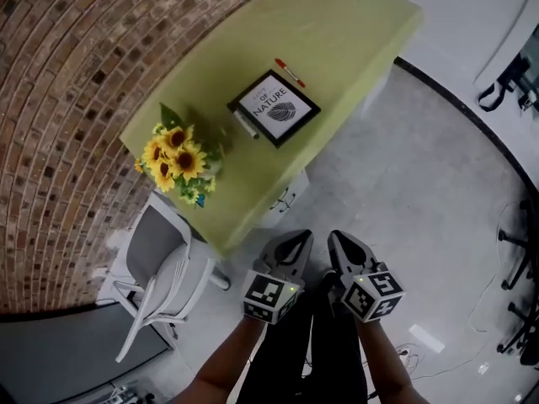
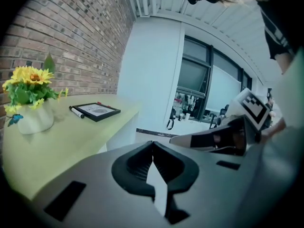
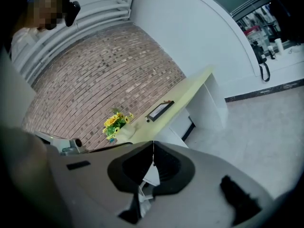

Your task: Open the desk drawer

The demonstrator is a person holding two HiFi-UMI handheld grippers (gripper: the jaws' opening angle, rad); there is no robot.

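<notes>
Drawer [image 1: 285, 199]: white box front under the edge of the desk [image 1: 337, 40], centre of the head view. It lies above and well apart from the left gripper [image 1: 300, 237] and right gripper [image 1: 338, 237], which sit side by side at lower centre with tips pointing towards it.

Jaws: in each gripper view, left gripper [image 2: 153, 144] and right gripper [image 3: 153, 144], the black ridged jaws meet at the tips with nothing between them.

Hidden or unclear: the desk top overhangs most of the Drawer, and its handle and seams cannot be made out. In the right gripper view it is a small white block [image 3: 176, 123] under the desk, with a dark gap beside it. The left gripper view does not show it. The forearms are cut off at the bottom edge of the head view.

Materials and shapes:
- The desk has a smooth, rectangular, yellow-green top.
- The wall [image 1: 59, 99] is rough red brick.
- The floor [image 1: 421, 183] is pale grey and speckled.
- The sunflowers [image 1: 175, 156] stand in a white pot at the desk's left end.
- A black-framed print [image 1: 274, 108] lies flat at mid desk.
- A black marker [image 1: 246, 124] lies at one side of the print and a red pen [image 1: 290, 72] at the other.
- A white chair [image 1: 158, 269] stands at lower left.
</notes>
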